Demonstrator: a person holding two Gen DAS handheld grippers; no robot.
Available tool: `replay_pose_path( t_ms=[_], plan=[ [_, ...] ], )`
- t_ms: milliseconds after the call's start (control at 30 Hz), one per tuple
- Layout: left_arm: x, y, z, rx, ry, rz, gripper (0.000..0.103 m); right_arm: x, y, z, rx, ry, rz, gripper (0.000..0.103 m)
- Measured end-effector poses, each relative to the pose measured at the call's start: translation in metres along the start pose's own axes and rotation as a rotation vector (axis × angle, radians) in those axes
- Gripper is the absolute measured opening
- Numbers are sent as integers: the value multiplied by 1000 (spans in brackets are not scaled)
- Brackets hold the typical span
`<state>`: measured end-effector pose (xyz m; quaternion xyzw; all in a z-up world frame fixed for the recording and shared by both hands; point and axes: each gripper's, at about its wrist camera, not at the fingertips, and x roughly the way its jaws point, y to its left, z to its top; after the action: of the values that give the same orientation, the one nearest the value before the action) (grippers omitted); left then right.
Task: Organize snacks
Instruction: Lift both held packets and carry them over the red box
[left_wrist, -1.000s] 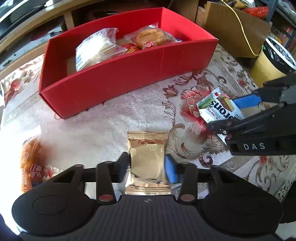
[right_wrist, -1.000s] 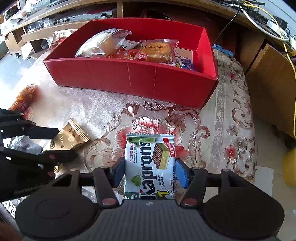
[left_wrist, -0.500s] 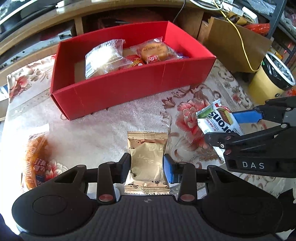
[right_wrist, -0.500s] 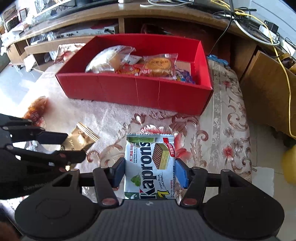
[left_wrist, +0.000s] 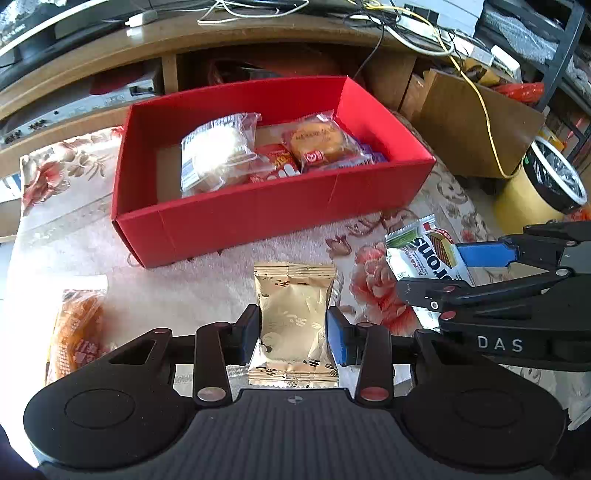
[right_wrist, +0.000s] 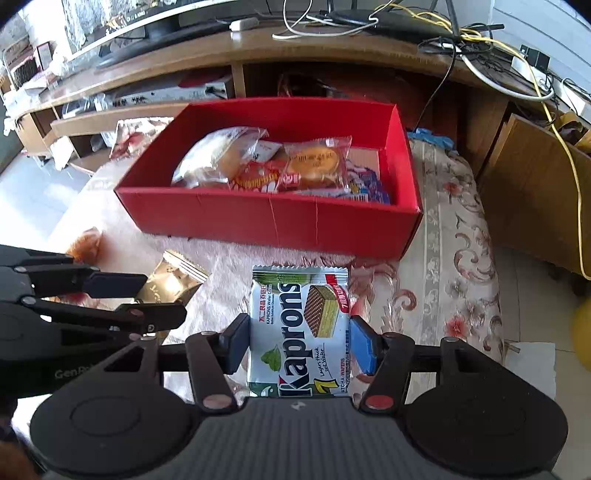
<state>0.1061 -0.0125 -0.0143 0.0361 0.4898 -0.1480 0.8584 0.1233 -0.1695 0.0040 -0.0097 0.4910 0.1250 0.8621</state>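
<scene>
My left gripper (left_wrist: 293, 332) is shut on a gold snack packet (left_wrist: 293, 314) and holds it above the floral tablecloth. My right gripper (right_wrist: 299, 341) is shut on a white and green Kaprons wafer packet (right_wrist: 299, 325), also held above the cloth. Each gripper shows in the other's view: the right one (left_wrist: 443, 271) at the right, the left one (right_wrist: 155, 299) at the left. A red box (left_wrist: 280, 210) (right_wrist: 273, 221) stands ahead of both and holds several wrapped snacks, among them a pale bun (left_wrist: 216, 155) and a round cake (left_wrist: 317, 140).
An orange snack bag (left_wrist: 74, 332) lies on the cloth at the left. A wooden TV shelf (right_wrist: 258, 55) with cables runs behind the box. A cardboard box (left_wrist: 476, 122) and a yellow bin (left_wrist: 546, 184) stand off the table's right side.
Both grippers have risen and pulled back with their packets still held. The red box now sits farther away and its inside shows more fully.
</scene>
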Motion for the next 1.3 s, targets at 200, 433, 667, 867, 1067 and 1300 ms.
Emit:
replay_pose_path(
  t_ms=[200,433,667,867,1067,1300],
  plan=[
    [-6,2,6,-21,-24,-17,47,-3,-1,5,10,-21,8,50],
    [-5,1,7,-20,-25,-21,47,-3,-3,7,19,-25,6,50],
    [20,4,4,-91,61,-30,58,-3,-11,5,37,-17,-3,50],
    [43,-5,8,-165,99,3,70,-6,-20,3,54,-21,5,50],
    [53,-16,7,-135,111,69,61,-10,-28,2,65,-27,12,50],
    [46,-14,1,-83,105,95,46,-12,-28,2,63,-30,17,50]
  ],
)
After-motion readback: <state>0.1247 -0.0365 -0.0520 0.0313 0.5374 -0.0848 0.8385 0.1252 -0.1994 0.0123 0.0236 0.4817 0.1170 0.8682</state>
